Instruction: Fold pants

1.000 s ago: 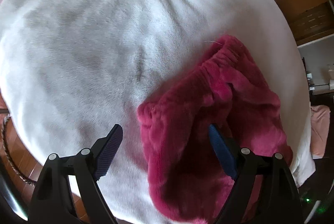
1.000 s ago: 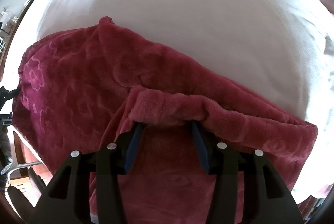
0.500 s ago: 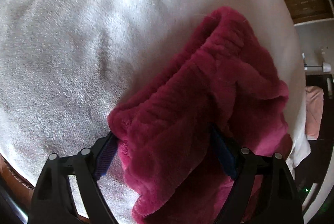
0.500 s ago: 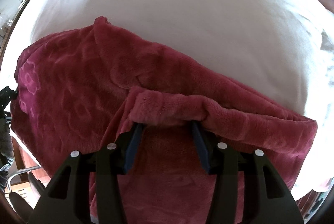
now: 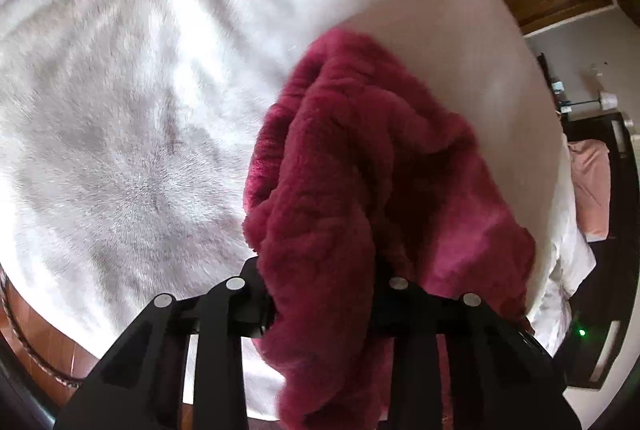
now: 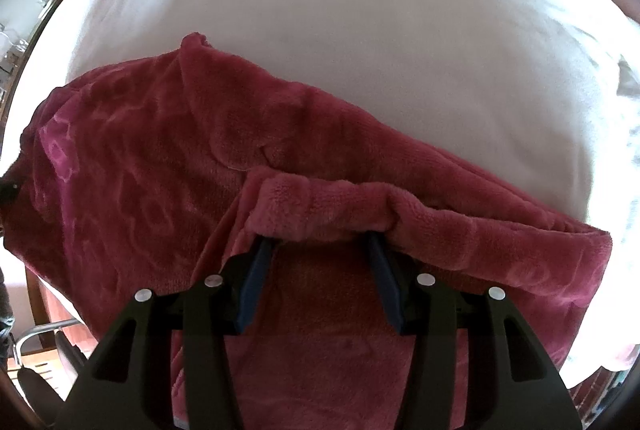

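1. The crimson fleece pants (image 6: 168, 165) were seen lying crumpled on the white bed (image 6: 360, 29), spread along the bed's near edge, with one end gathered up in the left wrist view and a rolled hem bunched in the right wrist view.

2. The step in hand was judged to be the taking hold of the garment at two points, so that it could be lifted and laid out flat before any fold was made; no tidy fold was yet visible.

3. The left tool (image 5: 320, 294) had just been closing, and a thick wad of the fleece was seen between its jaws. The jaws were drawn close together and pinching that wad, the pads themselves being buried in the pile and hidden from view.

4. The right tool (image 6: 320, 258) was seen about half spread, its blue pads (image 6: 256, 270) set on either side of the rolled hem. The hem lay across their tips, but whether it was truly pressed or merely bridged could not be told.

5. The next move was judged to call for a firm closing of the right tool on the hem, then a raising and parting of both tools so that the cloth would be drawn taut.

6. A slipping of the plush fabric out of a shallow pinch was judged the chief risk.
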A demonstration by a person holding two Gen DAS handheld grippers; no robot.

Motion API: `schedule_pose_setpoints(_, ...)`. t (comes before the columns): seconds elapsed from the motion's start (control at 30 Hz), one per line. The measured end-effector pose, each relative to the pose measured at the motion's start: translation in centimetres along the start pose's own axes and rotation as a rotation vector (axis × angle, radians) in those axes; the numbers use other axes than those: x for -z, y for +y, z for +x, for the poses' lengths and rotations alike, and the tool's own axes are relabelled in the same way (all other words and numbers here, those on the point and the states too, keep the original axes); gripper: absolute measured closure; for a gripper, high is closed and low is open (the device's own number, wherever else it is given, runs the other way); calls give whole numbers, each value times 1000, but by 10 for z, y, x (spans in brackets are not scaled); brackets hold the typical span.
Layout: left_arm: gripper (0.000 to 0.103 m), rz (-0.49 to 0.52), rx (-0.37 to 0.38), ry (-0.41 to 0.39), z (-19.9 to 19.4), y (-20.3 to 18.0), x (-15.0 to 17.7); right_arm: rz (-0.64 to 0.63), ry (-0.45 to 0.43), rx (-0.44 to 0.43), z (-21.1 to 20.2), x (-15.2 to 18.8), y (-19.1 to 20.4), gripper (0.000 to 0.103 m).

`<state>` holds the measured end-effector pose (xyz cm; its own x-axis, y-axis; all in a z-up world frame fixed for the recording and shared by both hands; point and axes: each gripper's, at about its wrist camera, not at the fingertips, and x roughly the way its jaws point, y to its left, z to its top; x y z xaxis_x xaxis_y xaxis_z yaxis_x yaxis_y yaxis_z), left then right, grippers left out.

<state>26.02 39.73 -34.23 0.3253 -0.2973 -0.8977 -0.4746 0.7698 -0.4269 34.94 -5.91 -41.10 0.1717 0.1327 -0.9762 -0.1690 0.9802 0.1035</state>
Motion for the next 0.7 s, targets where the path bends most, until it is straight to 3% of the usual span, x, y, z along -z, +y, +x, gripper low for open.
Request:
schedule_pose_setpoints(0.23, 73, 113, 8, -90, -33, -57, 11, -16, 2, -45, -4, 1, -8, 52)
schedule_pose_setpoints(0.43, 74, 206, 29, -140, -59, -112, 50, -17, -46, -112, -30, 13, -27, 52)
schedule_pose_setpoints(0.7, 74, 366, 70, -162, -77, -208, 109, 44, -92, -159, -64, 49, -98, 52)
